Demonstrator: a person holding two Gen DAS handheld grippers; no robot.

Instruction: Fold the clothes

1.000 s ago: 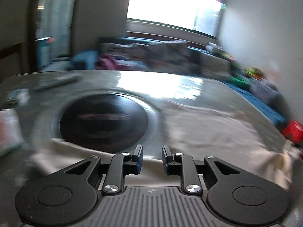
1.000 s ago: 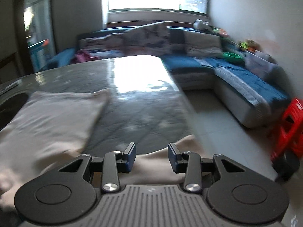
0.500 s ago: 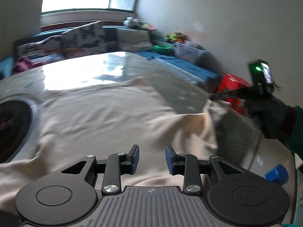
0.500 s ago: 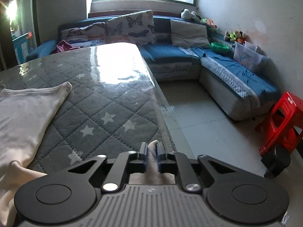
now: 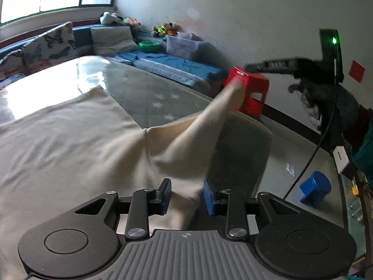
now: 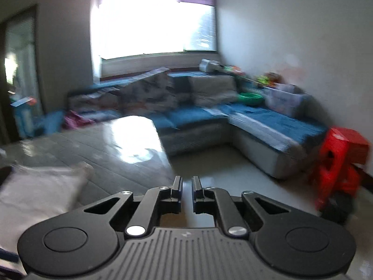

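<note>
Left wrist: cream garment (image 5: 70, 154) under, between left claw (image 5: 185, 197) pads.

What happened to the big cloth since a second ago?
The right tool closed on a corner of the cream cloth and lifted it off the table. Its jaws are now opening slightly, with the corner still at their tips. The left tool swung across over the cloth. Stayed the same: the left tool holds nothing, and most of the cloth lies flat.
</note>
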